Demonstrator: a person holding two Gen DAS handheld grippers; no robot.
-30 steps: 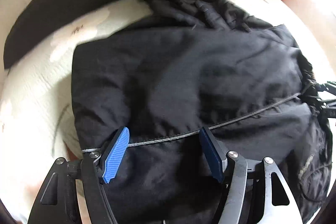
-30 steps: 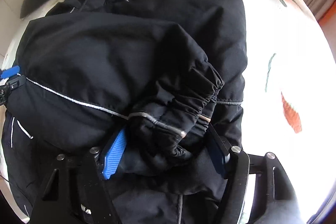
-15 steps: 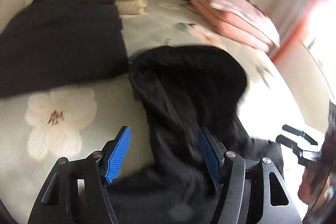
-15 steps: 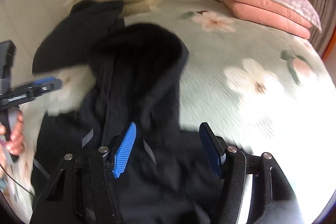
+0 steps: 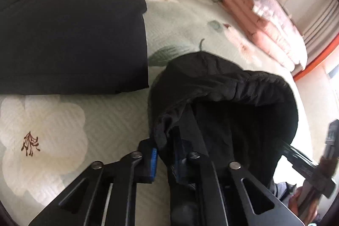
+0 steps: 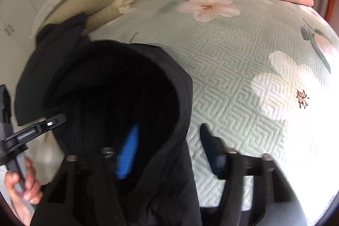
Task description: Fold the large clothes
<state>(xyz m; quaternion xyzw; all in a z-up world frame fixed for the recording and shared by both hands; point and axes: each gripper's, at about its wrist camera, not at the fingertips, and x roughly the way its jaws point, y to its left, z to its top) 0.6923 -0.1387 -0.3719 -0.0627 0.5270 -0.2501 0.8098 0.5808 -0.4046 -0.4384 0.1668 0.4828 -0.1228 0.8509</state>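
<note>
Both tongs are at the hood's rim. My left gripper (image 5: 161, 154) is pressed together, pinching the rim on its left side. My right gripper (image 6: 169, 147) is closing, its jaws not yet pressing, with the right side of the rim between them.

Under everything lies the flowered bedspread (image 6: 233, 77). The black jacket (image 6: 173, 194) runs out of view towards me, and its hood (image 5: 233, 99) gapes open, near the middle of the bed. A folded black garment (image 5: 63, 24) sits far left, just apart from it.

I judge the step to be turning the hood down over the body. To do it well, I should let the right pads bite the whole seam, not one layer, then carry both sides together so the rim stays taut and level.

Both wrists tip steeply down. My left hand (image 6: 21, 183) shows, wrapped round its handle.
</note>
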